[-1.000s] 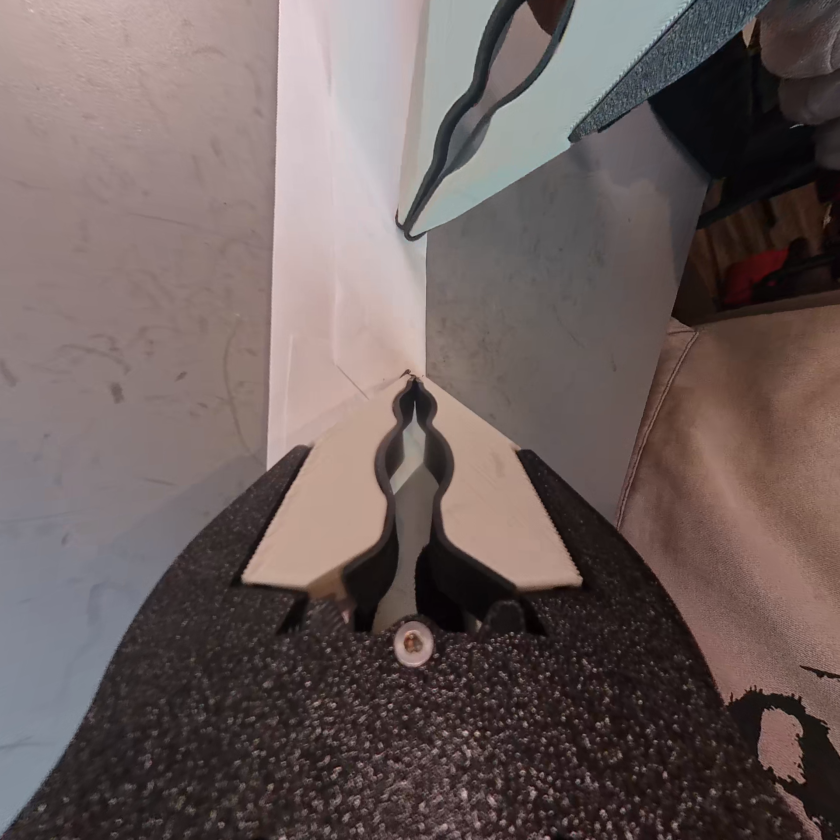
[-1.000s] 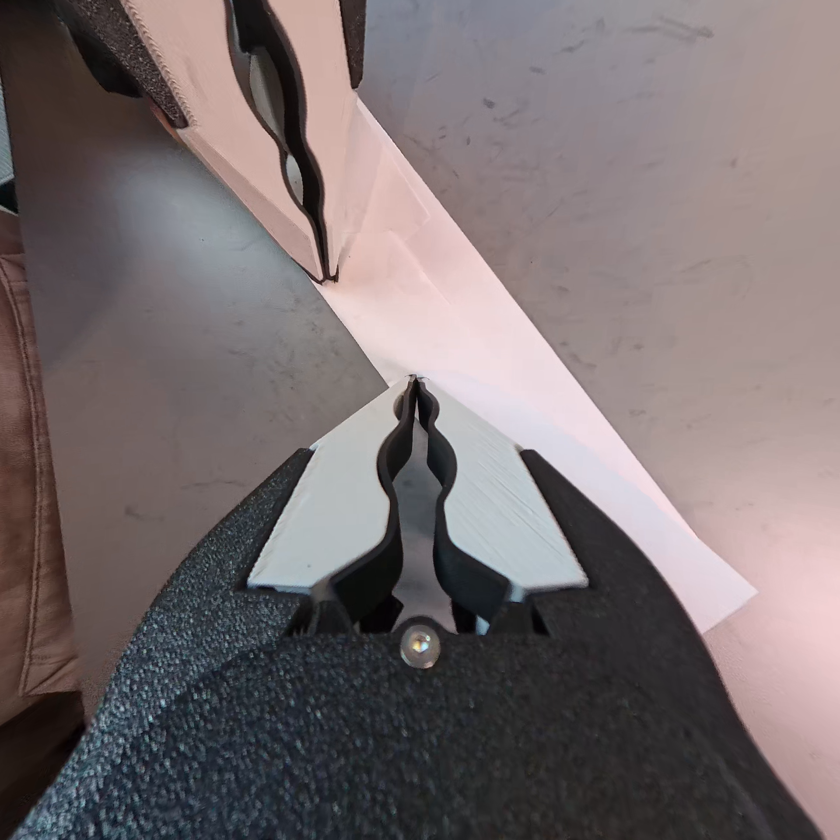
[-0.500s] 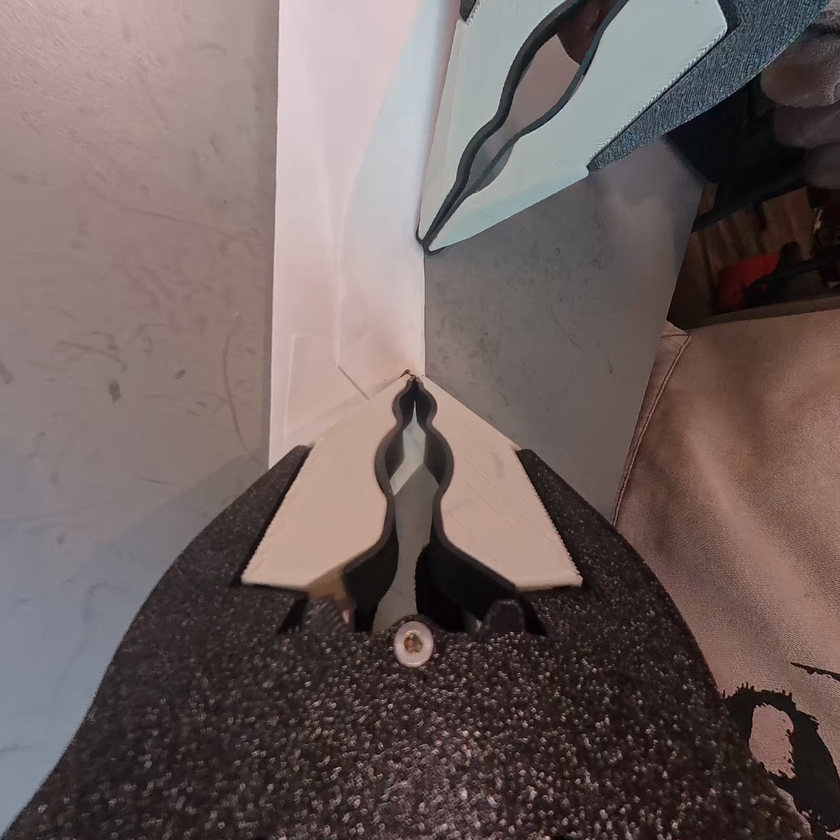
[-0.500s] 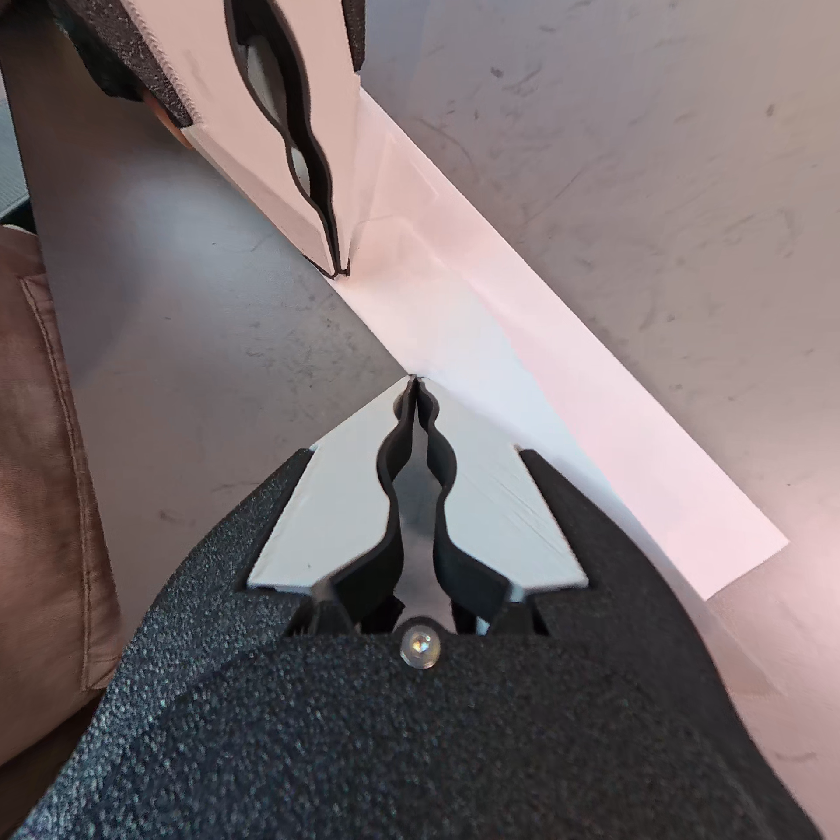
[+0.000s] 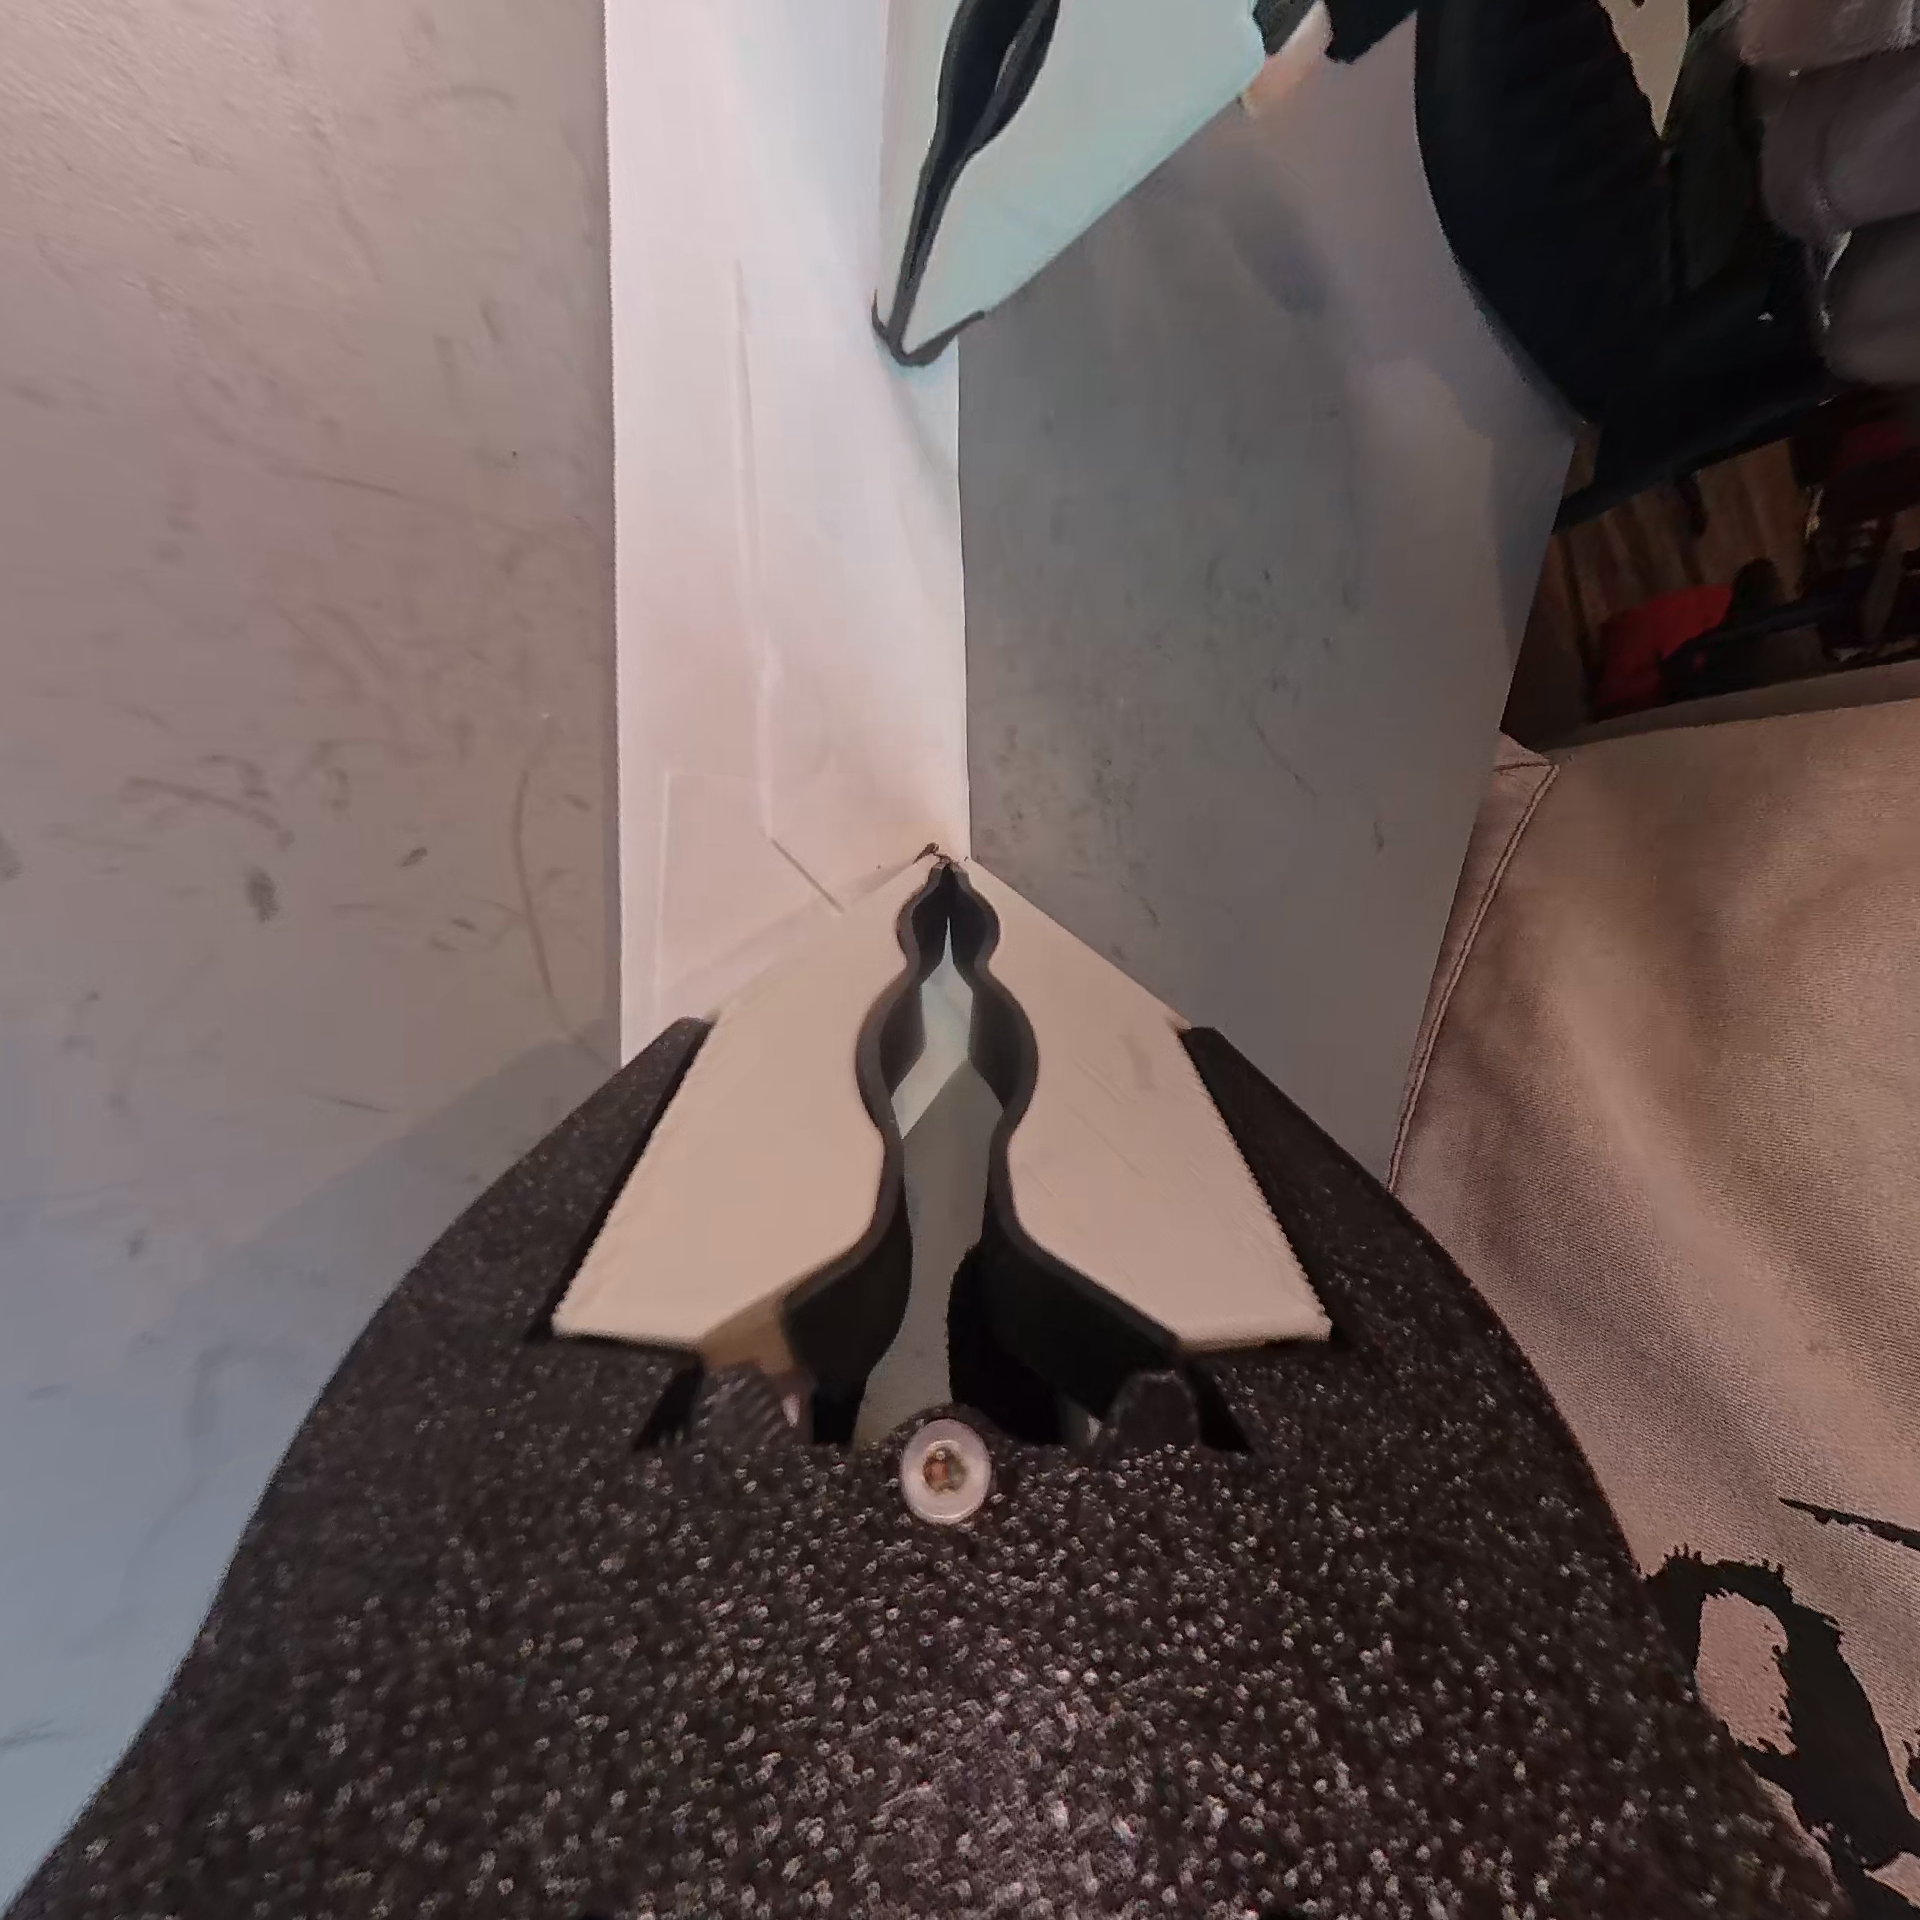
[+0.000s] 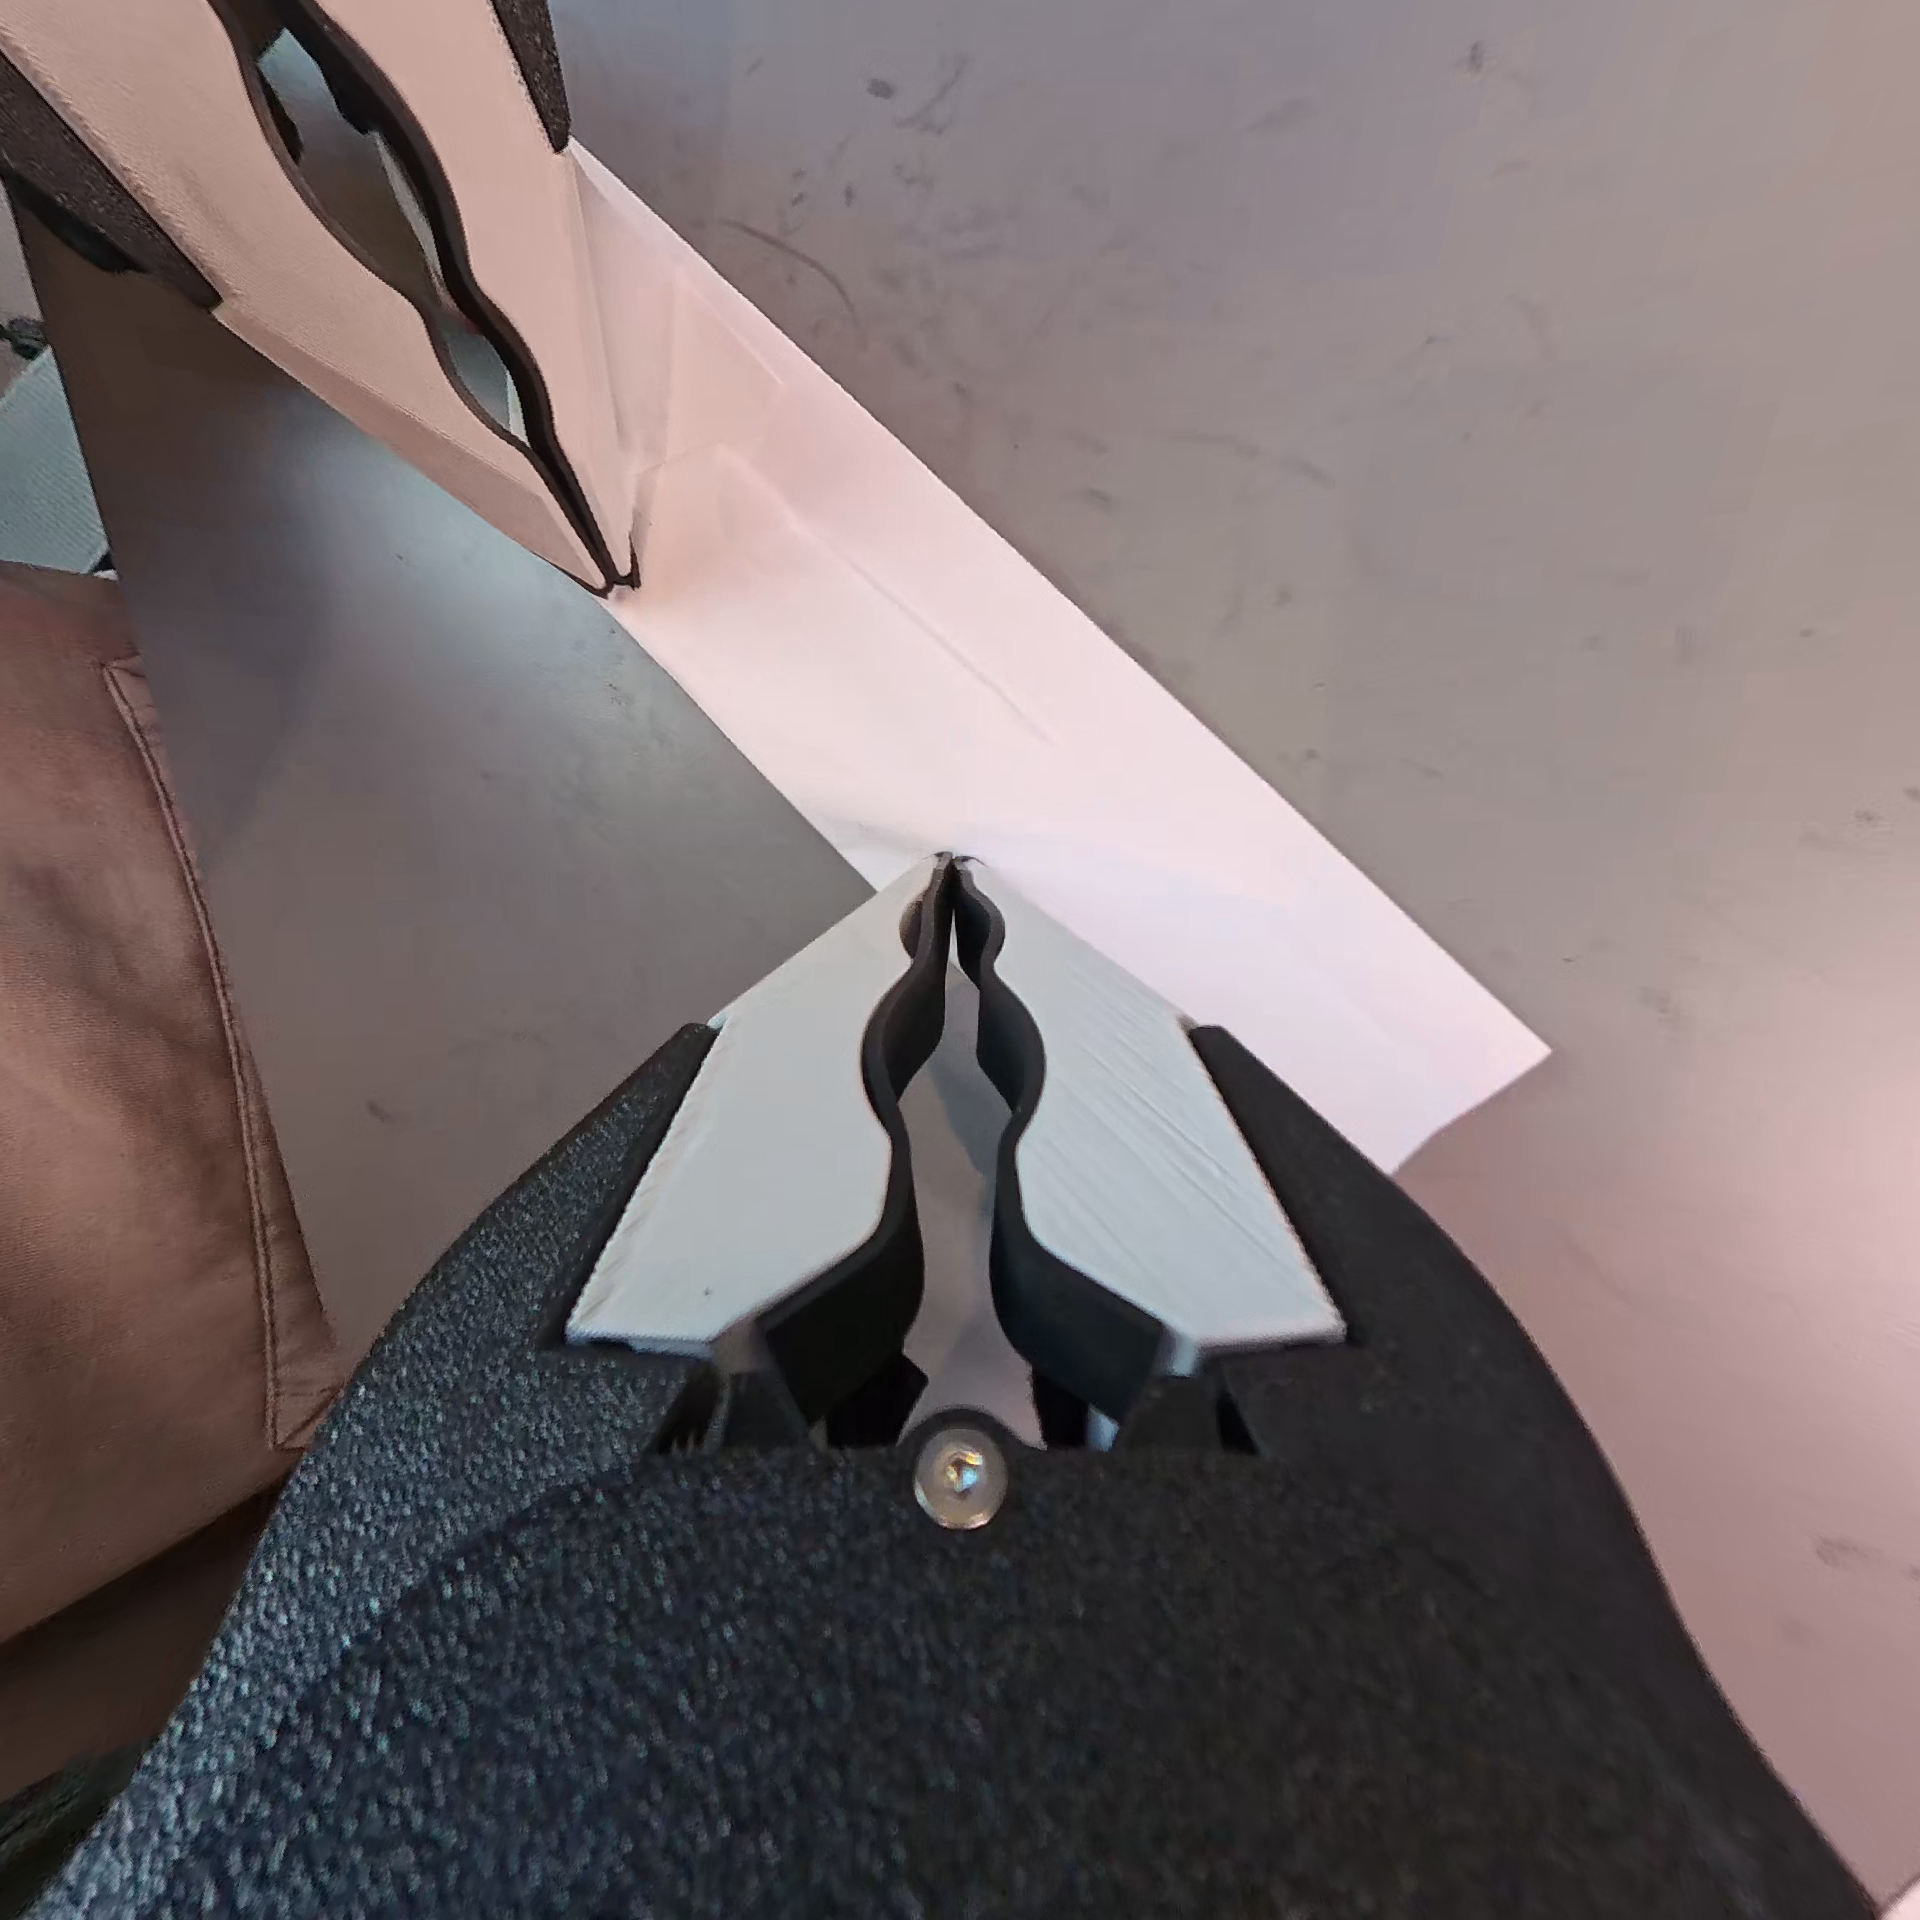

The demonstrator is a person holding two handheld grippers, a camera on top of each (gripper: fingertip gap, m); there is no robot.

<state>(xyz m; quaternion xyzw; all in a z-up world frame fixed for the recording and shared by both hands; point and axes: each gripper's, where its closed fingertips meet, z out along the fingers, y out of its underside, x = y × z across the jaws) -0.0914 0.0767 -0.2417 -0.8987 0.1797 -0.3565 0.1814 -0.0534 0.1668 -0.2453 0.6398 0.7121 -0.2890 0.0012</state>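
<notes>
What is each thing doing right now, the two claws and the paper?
Left claw: shut, tip pressing the paper's edge.
Right claw: shut, tip pressing the same edge.
Paper: white, folded into a long strip, creased, flat on the table.
Table: grey, scuffed.

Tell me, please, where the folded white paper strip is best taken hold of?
Probably its long near edge: the folded white paper strip lies flat on the grey table, so only edges offer purchase. Both shut claws, left and right, meet that edge.
</notes>
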